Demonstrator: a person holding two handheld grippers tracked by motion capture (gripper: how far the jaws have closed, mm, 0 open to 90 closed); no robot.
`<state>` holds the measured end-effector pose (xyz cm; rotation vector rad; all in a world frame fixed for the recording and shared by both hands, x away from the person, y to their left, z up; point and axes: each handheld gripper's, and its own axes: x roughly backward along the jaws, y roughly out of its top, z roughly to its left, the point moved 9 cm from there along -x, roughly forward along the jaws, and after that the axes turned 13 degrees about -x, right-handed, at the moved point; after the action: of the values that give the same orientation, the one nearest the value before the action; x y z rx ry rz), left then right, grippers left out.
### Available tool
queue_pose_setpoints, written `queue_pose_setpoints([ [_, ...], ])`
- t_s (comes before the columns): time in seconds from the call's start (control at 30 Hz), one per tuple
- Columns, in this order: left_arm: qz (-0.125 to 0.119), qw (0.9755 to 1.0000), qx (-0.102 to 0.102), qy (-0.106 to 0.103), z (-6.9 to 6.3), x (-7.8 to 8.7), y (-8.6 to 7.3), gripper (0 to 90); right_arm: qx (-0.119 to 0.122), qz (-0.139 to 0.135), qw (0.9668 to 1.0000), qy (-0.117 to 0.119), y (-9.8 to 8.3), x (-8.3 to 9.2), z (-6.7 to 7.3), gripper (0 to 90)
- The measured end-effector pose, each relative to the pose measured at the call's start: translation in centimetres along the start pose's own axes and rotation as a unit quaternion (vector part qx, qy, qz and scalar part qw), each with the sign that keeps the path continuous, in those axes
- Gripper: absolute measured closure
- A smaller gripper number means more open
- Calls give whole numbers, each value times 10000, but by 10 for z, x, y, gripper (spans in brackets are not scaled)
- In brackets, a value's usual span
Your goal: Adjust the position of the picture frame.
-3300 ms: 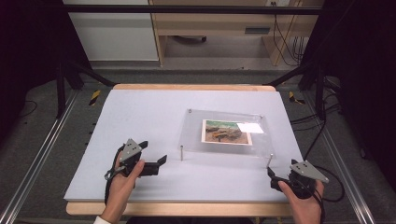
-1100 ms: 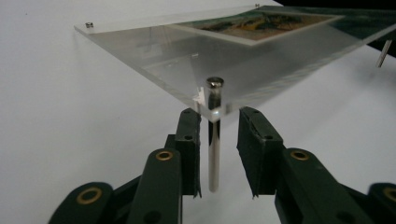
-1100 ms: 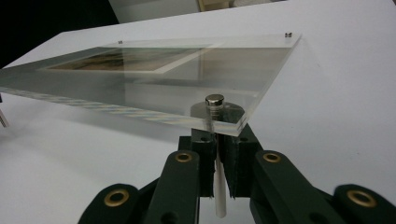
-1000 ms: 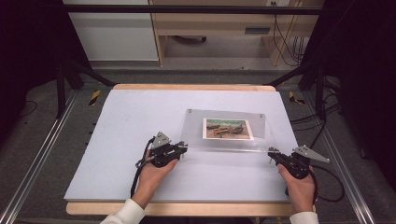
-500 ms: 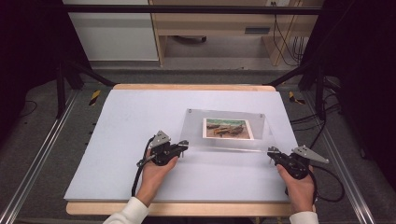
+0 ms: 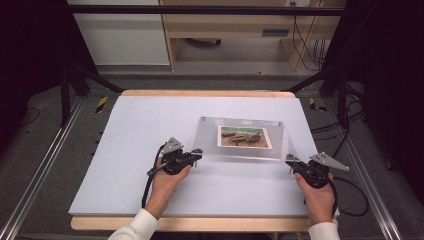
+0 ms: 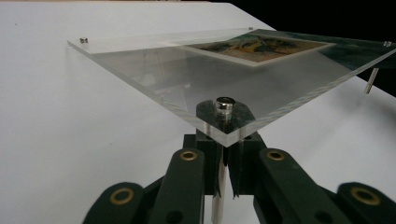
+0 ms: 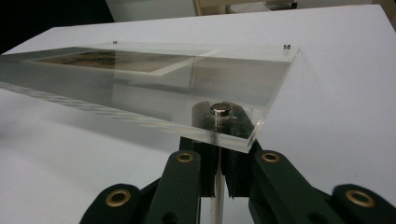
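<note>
One clear acrylic photo frame (image 6: 240, 139) is lying on the white table (image 6: 130, 130), carrying one landscape photo (image 6: 244, 137). Four small metal studs are showing at its corners, such as one (image 7: 224, 103). Two hand-held grippers, the left gripper (image 6: 199, 151) and the right gripper (image 6: 289, 159), are sitting at its near corners.

A white desk (image 6: 150, 125) with a wooden edge fills the frame's middle; a clear acrylic photo frame (image 6: 240, 150) stands right of centre.
</note>
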<state>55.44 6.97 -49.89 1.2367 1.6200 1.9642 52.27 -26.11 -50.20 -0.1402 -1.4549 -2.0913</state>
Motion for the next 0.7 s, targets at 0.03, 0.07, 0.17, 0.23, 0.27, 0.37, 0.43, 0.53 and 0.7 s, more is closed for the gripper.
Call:
queue_pose_setpoints([
  [0.03, 55, 10000, -63, 10, -2, -2, -1, 792, 33, 34, 10000, -36, -1, 0, -1, 844],
  [0.07, 55, 10000, -63, 10, -2, -2, -1, 792, 28, 37, 10000, -42, -2, 0, -1, 844],
  [0.17, 8, 10000, -27, 41, -1, -4, 0, 795, 16, 38, 10000, -35, -2, 0, -1, 842],
  [0.23, 21, 10000, -4, 49, 0, -4, 0, 830, 3, 41, 10000, -24, -2, 0, -1, 833],
  [0.27, 31, 10000, -11, 43, 1, -4, -1, 830, -39, 52, 10000, 8, -2, -1, 0, 821],
  [0.37, 44, 10000, -36, -16, 1, -4, -2, 837, -98, 91, 9999, 55, -2, -3, 1, 781],
  [0.43, 30, 10000, -34, -22, 1, -4, -1, 838, -82, 78, 9999, 45, -2, -3, 2, 810],
  [0.53, -41, 10000, 0, 7, 2, -2, 3, 841, -14, 34, 10000, -41, 1, -1, 1, 846],
  [0.7, -126, 9999, -72, -8, 3, 14, 12, 841, 48, -80, 10000, 33, 7, 6, 13, 849],
])
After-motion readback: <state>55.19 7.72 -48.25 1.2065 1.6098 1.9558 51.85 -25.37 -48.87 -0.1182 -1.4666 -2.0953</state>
